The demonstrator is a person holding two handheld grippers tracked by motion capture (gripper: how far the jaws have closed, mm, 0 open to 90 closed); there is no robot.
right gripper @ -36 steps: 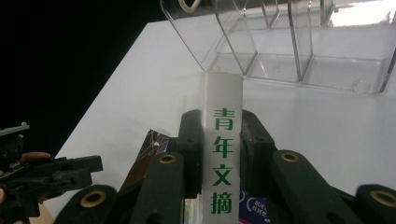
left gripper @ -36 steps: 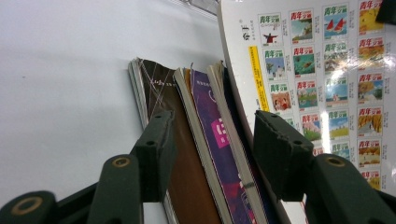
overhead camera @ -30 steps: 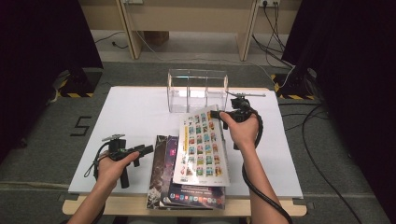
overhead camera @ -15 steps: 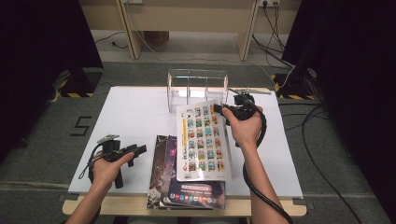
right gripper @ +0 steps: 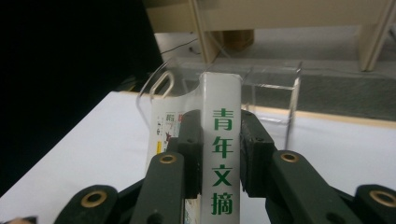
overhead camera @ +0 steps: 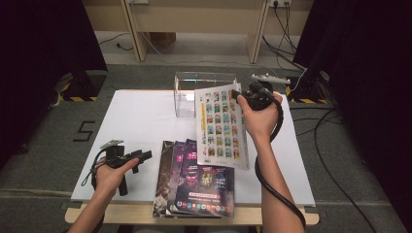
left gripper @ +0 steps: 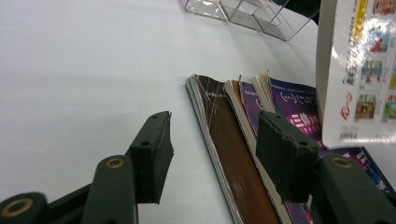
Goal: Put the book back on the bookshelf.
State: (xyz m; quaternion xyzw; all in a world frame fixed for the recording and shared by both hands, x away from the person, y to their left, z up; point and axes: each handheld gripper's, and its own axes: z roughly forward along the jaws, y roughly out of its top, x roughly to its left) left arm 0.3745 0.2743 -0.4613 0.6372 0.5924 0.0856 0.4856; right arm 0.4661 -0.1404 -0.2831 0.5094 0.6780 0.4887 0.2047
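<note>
Your right gripper (overhead camera: 239, 93) clamps the white picture-covered magazine (overhead camera: 221, 127); next, slot it upright into the clear acrylic rack (overhead camera: 187, 92) at eleven o'clock. Left gripper (overhead camera: 141, 155) gapes.

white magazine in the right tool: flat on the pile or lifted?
Lifted. The right tool clamps the white magazine by its spine, and it hangs tilted above the stack of magazines, just before the clear rack.

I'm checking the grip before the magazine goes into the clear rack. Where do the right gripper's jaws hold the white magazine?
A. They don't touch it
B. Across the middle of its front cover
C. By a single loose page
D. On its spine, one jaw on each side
D: in the right gripper view the right gripper clamps the white magazine at its spine, one jaw pressed against each side.
</note>
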